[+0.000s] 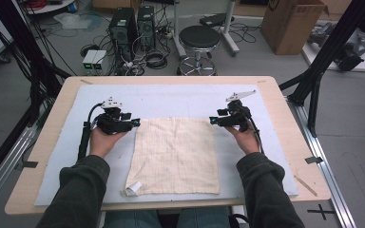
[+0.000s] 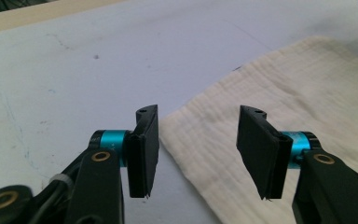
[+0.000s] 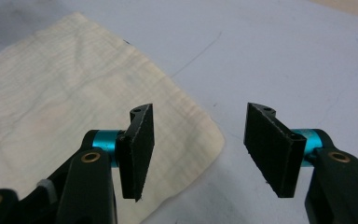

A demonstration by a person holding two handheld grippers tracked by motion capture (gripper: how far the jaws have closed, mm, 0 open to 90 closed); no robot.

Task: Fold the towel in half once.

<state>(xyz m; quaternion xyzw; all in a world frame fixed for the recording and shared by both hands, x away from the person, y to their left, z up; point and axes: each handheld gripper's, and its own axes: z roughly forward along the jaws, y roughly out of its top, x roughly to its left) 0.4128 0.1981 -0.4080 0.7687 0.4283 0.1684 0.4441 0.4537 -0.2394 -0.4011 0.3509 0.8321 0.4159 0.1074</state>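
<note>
While a wooden table (image 1: 285, 114) carries a pale blue mat (image 1: 171, 97), a cream cloth (image 1: 176, 154) lies flat at its middle (white tag at the near-left corner). Left gripper (image 1: 134, 122) and right gripper (image 1: 212, 120) sit at the cloth's far corners, jaws spread wide, holding nothing.

- Right gripper (image 3: 198, 151), black jaws spread apart, held above a corner of cream woven cloth (image 3: 65, 93).
- Cloth lying flat on pale blue-grey table mat (image 3: 270, 51).
</note>
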